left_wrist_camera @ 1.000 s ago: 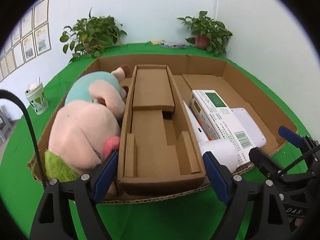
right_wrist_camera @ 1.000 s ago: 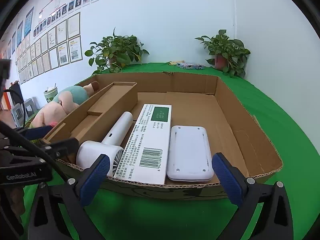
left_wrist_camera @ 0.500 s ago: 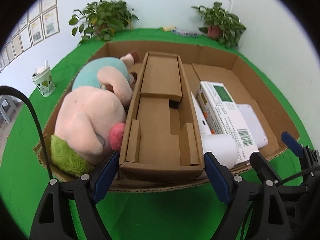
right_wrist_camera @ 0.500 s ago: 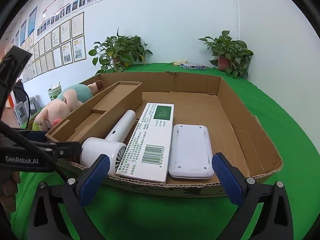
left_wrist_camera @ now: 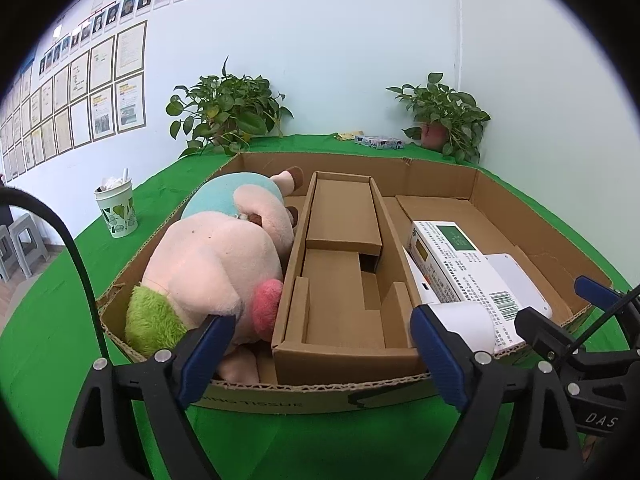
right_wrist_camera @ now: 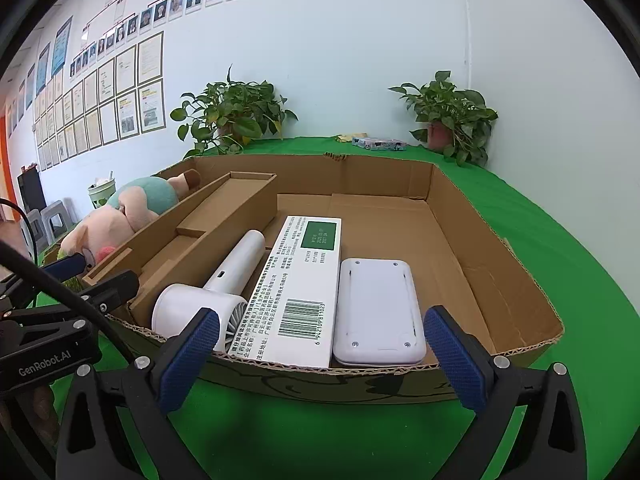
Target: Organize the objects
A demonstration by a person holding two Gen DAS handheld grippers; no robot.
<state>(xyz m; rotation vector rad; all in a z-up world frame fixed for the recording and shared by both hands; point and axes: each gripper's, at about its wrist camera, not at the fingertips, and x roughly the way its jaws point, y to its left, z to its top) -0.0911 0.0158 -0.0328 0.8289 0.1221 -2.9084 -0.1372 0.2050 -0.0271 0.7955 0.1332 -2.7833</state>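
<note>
A wide cardboard box [left_wrist_camera: 304, 394] lies on the green cloth. Inside, from left: a pink plush pig [left_wrist_camera: 216, 264], a brown cardboard insert [left_wrist_camera: 340, 280], a white handheld fan [right_wrist_camera: 216, 292], a white barcoded carton [right_wrist_camera: 304, 280] and a flat white device [right_wrist_camera: 376, 312]. My left gripper [left_wrist_camera: 318, 340] hovers at the box's near wall in front of the insert. Its jaws are opening, and its pads touch nothing. My right gripper [right_wrist_camera: 320, 332] stands open before the near wall, in front of the carton, holding nothing.
Two potted plants [left_wrist_camera: 224, 116] [left_wrist_camera: 444, 116] stand against the back wall. A paper cup [left_wrist_camera: 118, 210] sits on the cloth left of the box. A small colourful packet [right_wrist_camera: 378, 143] lies at the far edge. Grey stools [left_wrist_camera: 20, 248] stand beyond the table's left.
The left wrist view has tilted upward, showing more wall and the box's near wall. The left jaws stand slightly wider. The right gripper and the boxed items have not moved.
</note>
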